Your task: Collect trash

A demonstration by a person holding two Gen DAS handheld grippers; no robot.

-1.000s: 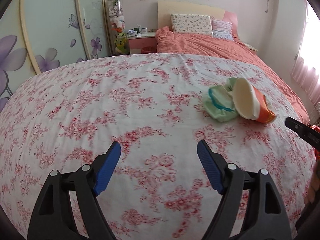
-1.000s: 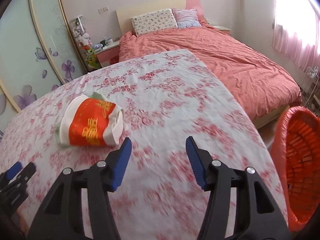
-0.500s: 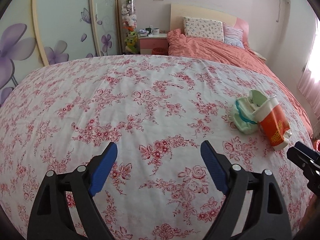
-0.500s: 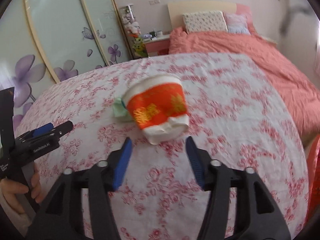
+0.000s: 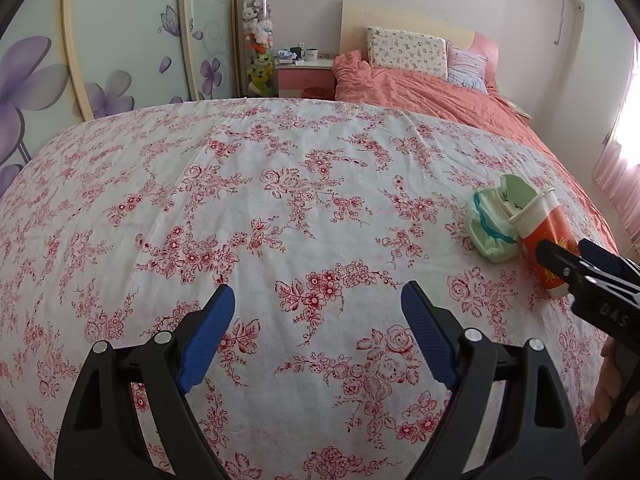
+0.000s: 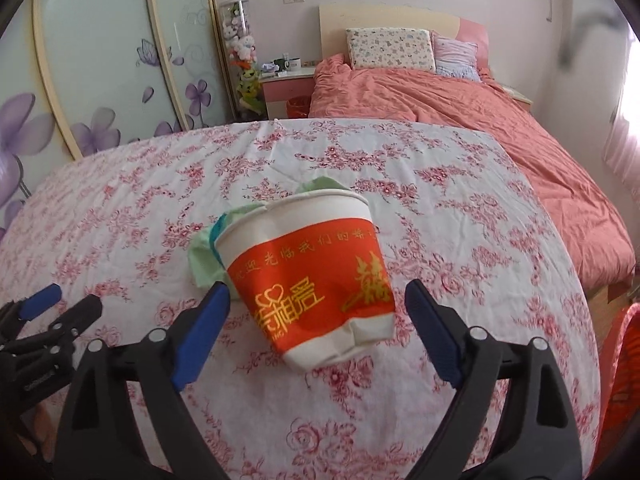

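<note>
Floral bedspread (image 6: 460,216) bears toppled cup (image 6: 316,280), rim away.

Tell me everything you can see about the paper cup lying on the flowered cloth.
The paper cup is white with a broad orange-red band printed in gold characters. It lies on its side on the flowered cloth, rim pointing away, its base crumpled and dented. Behind its rim, touching it, sits crumpled pale green packaging. The right gripper has just been opening; its blue fingers stand either side of the cup without pressing it.
</note>
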